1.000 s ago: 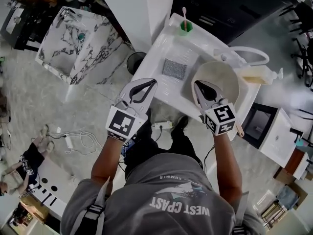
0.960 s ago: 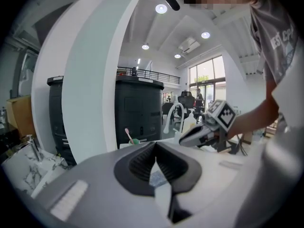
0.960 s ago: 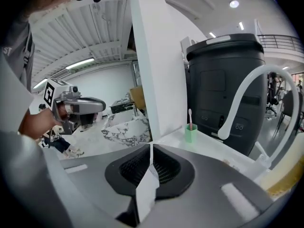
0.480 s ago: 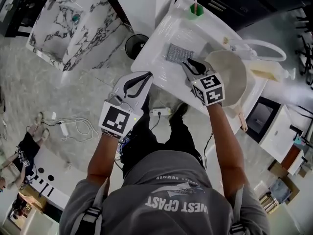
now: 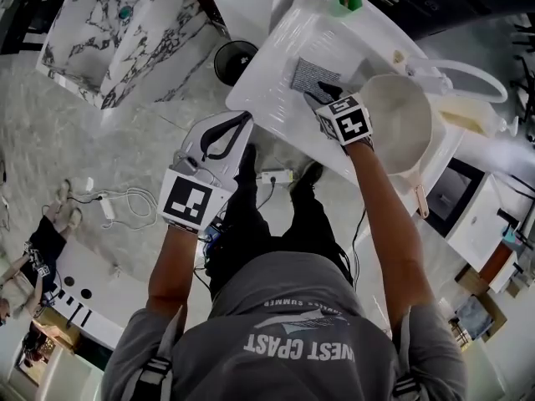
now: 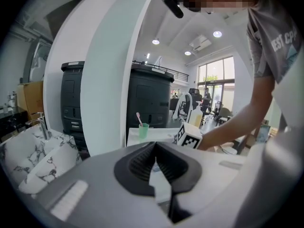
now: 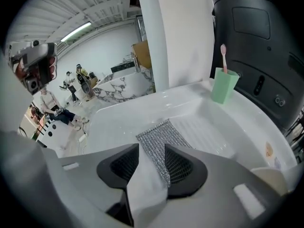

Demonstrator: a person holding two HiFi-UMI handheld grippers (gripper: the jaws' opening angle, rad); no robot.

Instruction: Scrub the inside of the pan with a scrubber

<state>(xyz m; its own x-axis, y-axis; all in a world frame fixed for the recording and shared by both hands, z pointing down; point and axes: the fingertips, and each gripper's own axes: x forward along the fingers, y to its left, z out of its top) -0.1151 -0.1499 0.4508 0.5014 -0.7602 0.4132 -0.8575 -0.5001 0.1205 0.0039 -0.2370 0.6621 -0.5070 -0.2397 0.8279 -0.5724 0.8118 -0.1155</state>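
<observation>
We hold one gripper in each hand. Our right gripper [image 5: 323, 91] points down at the white worktop [image 5: 272, 57], near the middle of its near edge. Its fingers have just been opening and now they are spread wide. In the right gripper view the grey, shiny scrubber [image 7: 159, 136] shows in the gap between them. It lies flat in the middle of the worktop and the fingers are not pinching it. Its near edge is hidden behind the fingers, so we cannot tell if the tips touch it. The pan [image 5: 399, 119] is pale cream and sits open side up at the right end of the worktop, just beside our right gripper. Its long handle sticks out over the near edge, towards us. Our left gripper [image 5: 245, 117] is off the worktop, just past its left corner, out over the grey floor [image 5: 100, 149]. Its fingers are pressed together and there is nothing between them. A green cup [image 5: 349, 0] with a pink toothbrush [image 7: 223, 56] in it stands at the far edge of the worktop, well apart from the scrubber. A white bent tap [image 5: 468, 78] and a soap bottle [image 5: 465, 124] are behind the pan, at the far right corner
</observation>
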